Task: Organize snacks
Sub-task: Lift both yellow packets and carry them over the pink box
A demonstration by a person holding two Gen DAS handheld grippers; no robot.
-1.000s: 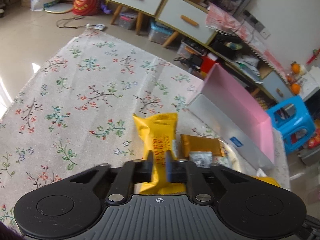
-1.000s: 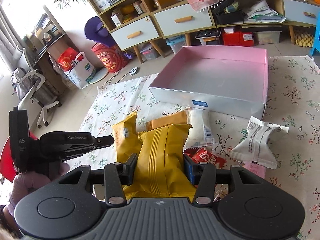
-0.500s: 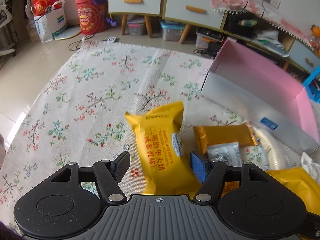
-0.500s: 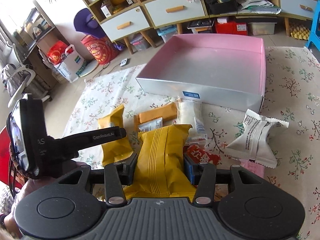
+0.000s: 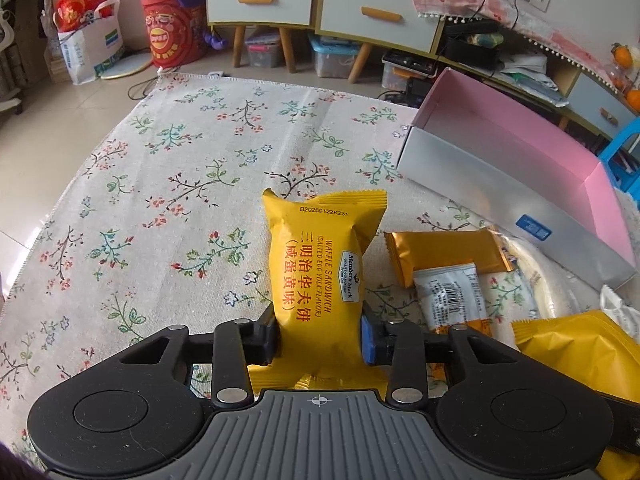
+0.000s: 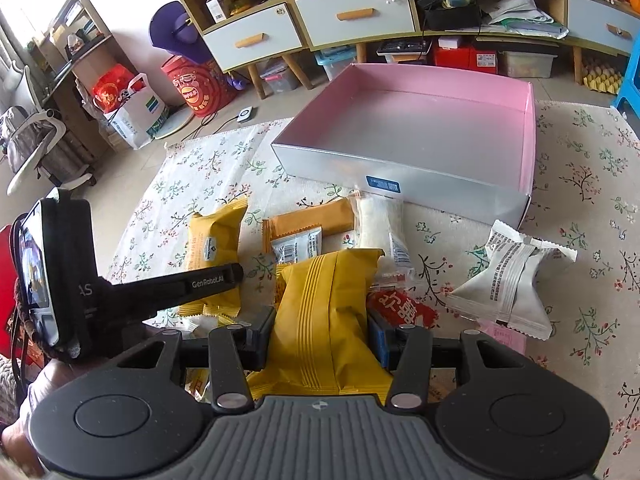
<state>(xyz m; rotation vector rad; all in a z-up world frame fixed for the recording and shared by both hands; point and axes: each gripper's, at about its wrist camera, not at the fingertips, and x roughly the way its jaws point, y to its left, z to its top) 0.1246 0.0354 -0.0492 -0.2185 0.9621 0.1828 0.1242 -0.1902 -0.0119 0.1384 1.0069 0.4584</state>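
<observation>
Left claw [image 5: 320,336] just closed in on the waffle pack [image 5: 320,276], pads pressed on both sides of its lower half, pack lying lengthwise on the floral cloth [image 5: 160,184]. Right claw [image 6: 320,336] clamped on a second yellow pack [image 6: 326,312], held above the snack pile. Box [image 6: 460,184] stood open and empty just beyond the pile, pink inside, silver outside. Near it lay an orange bar [image 6: 312,220], a white roll [image 6: 380,224], a red packet [image 6: 400,308] and a white pouch [image 6: 512,280] off to the right. Judged light, puffy and air-filled, with slick foil skin: likely to squash under a hard squeeze and to slide if pinched at a crimped end. Contents probably brittle, so a gentle squeeze seemed wise. Best taken across the padded middle, as here, rather than by the thin seal. Probably no trouble lifting either pack; more risk of slipping out or snagging the box wall on the way in.
</observation>
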